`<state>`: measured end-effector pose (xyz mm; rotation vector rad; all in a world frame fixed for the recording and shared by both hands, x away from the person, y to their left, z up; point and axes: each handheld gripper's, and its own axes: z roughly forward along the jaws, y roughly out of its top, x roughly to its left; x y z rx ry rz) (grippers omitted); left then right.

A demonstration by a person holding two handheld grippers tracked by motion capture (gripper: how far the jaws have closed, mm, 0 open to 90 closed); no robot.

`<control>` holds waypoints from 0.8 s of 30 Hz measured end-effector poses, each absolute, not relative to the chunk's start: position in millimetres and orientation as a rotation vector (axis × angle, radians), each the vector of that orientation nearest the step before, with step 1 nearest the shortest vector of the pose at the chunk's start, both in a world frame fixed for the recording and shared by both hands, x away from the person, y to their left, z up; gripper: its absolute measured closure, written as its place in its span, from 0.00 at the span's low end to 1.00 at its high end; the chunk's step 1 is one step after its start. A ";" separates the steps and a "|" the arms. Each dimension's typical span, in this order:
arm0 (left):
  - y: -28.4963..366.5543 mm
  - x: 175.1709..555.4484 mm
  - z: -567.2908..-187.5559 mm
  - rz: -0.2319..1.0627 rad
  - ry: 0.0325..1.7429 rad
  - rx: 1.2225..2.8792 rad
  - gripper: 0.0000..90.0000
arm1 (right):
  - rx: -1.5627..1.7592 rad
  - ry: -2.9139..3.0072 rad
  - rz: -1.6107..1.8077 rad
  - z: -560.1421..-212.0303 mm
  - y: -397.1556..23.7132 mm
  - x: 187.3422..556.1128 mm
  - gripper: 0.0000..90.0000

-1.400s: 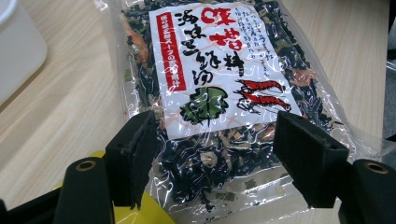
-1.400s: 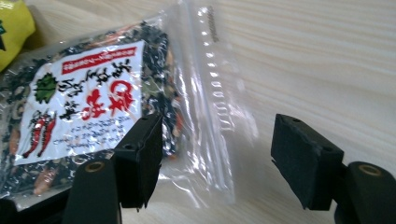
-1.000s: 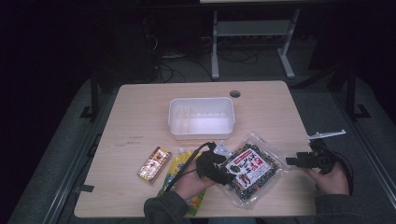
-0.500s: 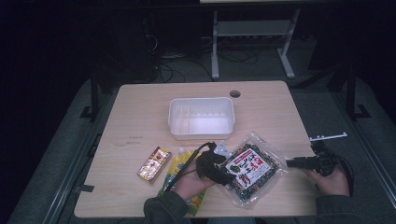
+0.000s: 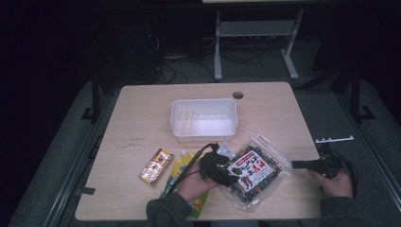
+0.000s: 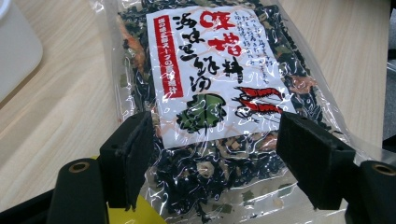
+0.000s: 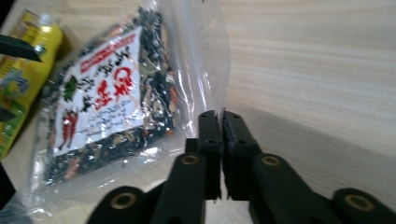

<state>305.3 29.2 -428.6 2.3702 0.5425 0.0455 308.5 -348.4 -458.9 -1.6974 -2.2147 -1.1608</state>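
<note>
Seaweed bag (image 6: 219, 93) flat on surface (image 5: 142, 123). L claw (image 6: 215, 158) apart, straddling bag; R claw (image 7: 220, 140) together, empty. Step: pre-grasp. Next, prob.: close L on bag.

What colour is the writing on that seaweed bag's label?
Red and black on white, with red shrimp; the seaweed bag shows best in the left gripper view.

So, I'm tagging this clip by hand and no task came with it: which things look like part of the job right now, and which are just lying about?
In play, as far as I can judge:
- seaweed bag, between the open jaws of the left gripper
- right gripper, shut, just off the bag's edge

Lying about:
- white tub, empty
- yellow pouch
- small snack bar
</note>
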 end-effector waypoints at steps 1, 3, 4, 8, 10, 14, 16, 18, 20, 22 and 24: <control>29.4 305.8 -428.5 0.046 0.543 2.369 0.30 | -1.686 -2.216 -1.177 -457.8 -349.2 307.9 0.97; 30.2 307.2 -428.5 0.039 0.549 2.363 0.30 | -1.685 -2.220 -1.183 -455.8 -349.7 307.2 0.98; 30.7 308.0 -428.5 0.040 0.551 2.361 0.30 | -1.682 -2.233 -1.186 -453.8 -349.7 306.4 0.99; 32.6 311.9 -428.5 0.036 0.566 2.352 0.28 | -1.660 -2.300 -1.238 -436.8 -350.9 300.1 0.99; 33.5 314.5 -428.8 0.031 0.573 2.351 0.27 | -1.648 -2.316 -1.284 -426.5 -352.7 296.1 0.99; 33.5 321.9 -432.1 0.003 0.598 2.332 0.24 | -1.602 -2.396 -1.318 -404.3 -351.1 287.2 0.99; 32.6 325.3 -433.5 -0.013 0.611 2.326 0.24 | -1.582 -2.418 -1.333 -396.9 -349.3 284.4 0.99; 32.0 327.2 -434.1 -0.028 0.616 2.322 0.24 | -1.573 -2.430 -1.339 -392.6 -348.1 283.2 0.99; 30.8 330.7 -435.2 -0.046 0.623 2.319 0.23 | -1.536 -2.467 -1.358 -379.6 -344.0 281.4 0.99; 29.5 334.3 -436.6 -0.081 0.626 2.312 0.23 | -1.510 -2.493 -1.382 -368.9 -341.8 280.7 0.99; 27.9 335.6 -437.5 -0.080 0.626 2.321 0.23 | -1.501 -2.497 -1.398 -365.3 -341.3 280.5 0.99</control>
